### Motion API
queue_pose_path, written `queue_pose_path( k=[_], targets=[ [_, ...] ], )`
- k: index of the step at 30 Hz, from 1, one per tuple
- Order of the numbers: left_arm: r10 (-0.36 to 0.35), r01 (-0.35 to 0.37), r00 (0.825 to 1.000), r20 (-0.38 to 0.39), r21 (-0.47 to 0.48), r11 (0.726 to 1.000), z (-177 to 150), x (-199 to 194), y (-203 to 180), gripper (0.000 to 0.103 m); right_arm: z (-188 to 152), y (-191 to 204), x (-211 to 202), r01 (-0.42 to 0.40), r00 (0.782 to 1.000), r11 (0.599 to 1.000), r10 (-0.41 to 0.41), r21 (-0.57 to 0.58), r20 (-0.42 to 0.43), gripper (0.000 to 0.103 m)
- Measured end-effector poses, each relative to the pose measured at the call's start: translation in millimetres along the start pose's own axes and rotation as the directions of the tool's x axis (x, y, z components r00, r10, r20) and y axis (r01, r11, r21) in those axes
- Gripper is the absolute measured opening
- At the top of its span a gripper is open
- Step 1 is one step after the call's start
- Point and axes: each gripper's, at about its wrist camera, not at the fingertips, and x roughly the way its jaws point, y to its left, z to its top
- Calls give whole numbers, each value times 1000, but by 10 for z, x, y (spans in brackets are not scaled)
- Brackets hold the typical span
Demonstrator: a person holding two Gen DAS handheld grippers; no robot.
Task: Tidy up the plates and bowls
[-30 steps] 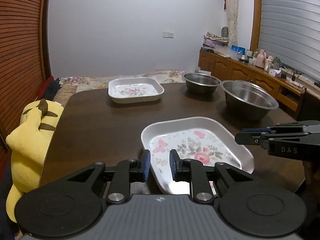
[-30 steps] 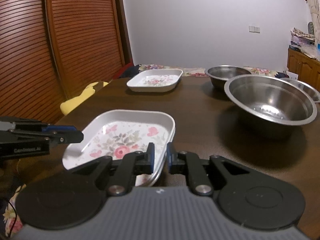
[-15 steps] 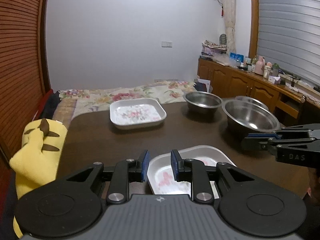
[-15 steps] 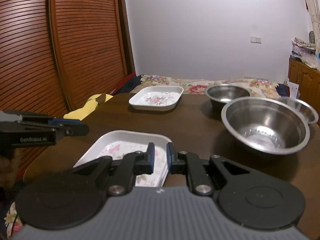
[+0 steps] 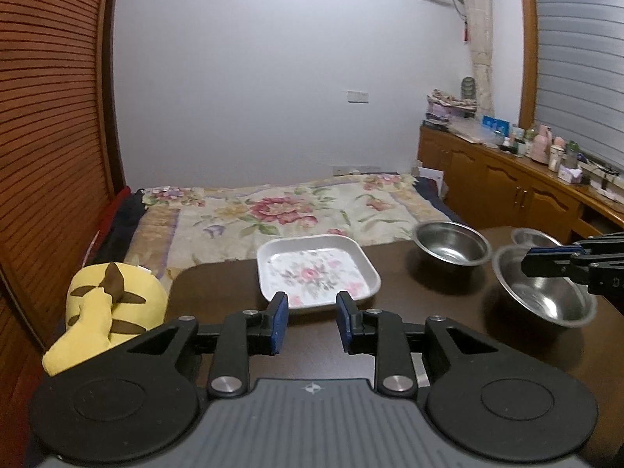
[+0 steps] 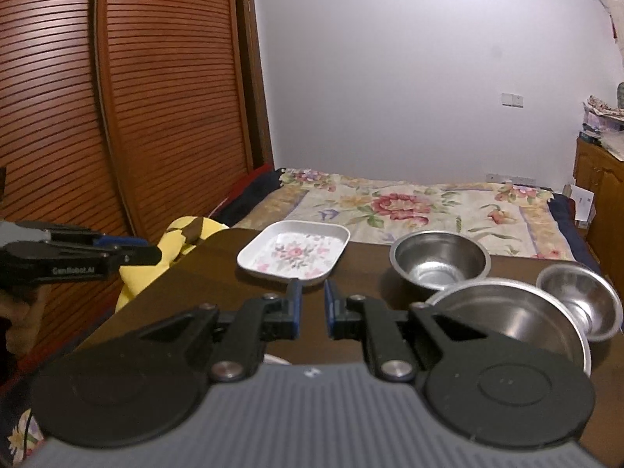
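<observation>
A white floral plate (image 5: 318, 269) (image 6: 294, 253) lies at the far side of the dark wooden table (image 5: 218, 284). To its right stand three steel bowls: a medium one (image 5: 450, 245) (image 6: 438, 261), a large one (image 5: 542, 296) (image 6: 507, 319) and a small one (image 5: 534, 236) (image 6: 581, 300). My left gripper (image 5: 312, 319) hovers above the table; its jaws are opening with nothing between them. My right gripper (image 6: 312, 308) is shut and empty, short of the plate. Only a white sliver (image 6: 277, 360) of a second, nearer plate peeks out below the gripper body.
A yellow plush toy (image 5: 109, 308) (image 6: 187, 234) leans at the table's left edge. Behind the table lies a bed with a floral cover (image 5: 292, 210). Slatted wooden doors (image 6: 117, 97) are on the left, and a cluttered wooden sideboard (image 5: 507, 179) runs along the right wall.
Both grippers rose and drew back from the near floral plate, which slid out of view beneath them. The left jaws widened a little. The far plate and bowls stayed put.
</observation>
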Motion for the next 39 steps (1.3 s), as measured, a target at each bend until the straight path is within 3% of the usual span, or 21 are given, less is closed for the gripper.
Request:
queue_pose_path(
  k=[9,14,17,20,27,39],
  targets=[
    [35,-36,999,-32,-29,999,174,388,178,31,304,-118,504,-52,996,999,51,-13,-70,14],
    [43,-46,997,-63,-47,998,208,672,293,39,426,-161,838,-82,989,997,82,4,-125,15],
    [39,-44,996,-81,-56,997,217,853,361,40,457,-198,1073,-80,983,997,81,12,-163,16],
    [38,-44,994,-98,-58,997,224,1022,420,39,493,-252,1258,-71,981,997,75,27,-181,35],
    [22,-30,990,-136,-59,998,206,1351,486,39,496,-332,1665,-51,965,998,55,22,-258,37],
    [-4,-14,983,-186,-96,995,108,1651,602,24,453,-384,2074,-24,931,1000,24,3,-365,35]
  ],
)
